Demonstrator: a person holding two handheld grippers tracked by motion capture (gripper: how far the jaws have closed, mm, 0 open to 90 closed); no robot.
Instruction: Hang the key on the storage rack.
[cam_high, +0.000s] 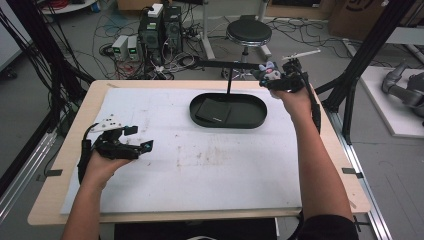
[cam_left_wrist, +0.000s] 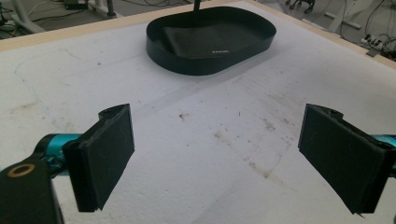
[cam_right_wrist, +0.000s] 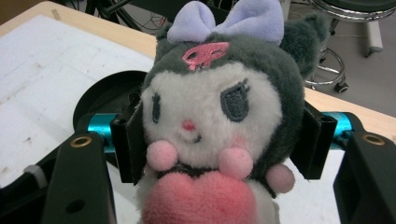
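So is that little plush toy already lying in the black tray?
No, the plush toy is clamped in the right gripper, held above the table beside the black tray.

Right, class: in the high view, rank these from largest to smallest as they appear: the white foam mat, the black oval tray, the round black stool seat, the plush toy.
1. White foam mat
2. Black oval tray
3. Round black stool seat, though it stands farther from the camera, so it appears smaller than it is
4. Grey and white plush toy, held in the right gripper

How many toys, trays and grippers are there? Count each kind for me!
Plush toys: 1, the plush doll with a lilac bow
Black oval trays: 1, the tray on the table
Grippers: 2, the left gripper and the right gripper
Total: 4
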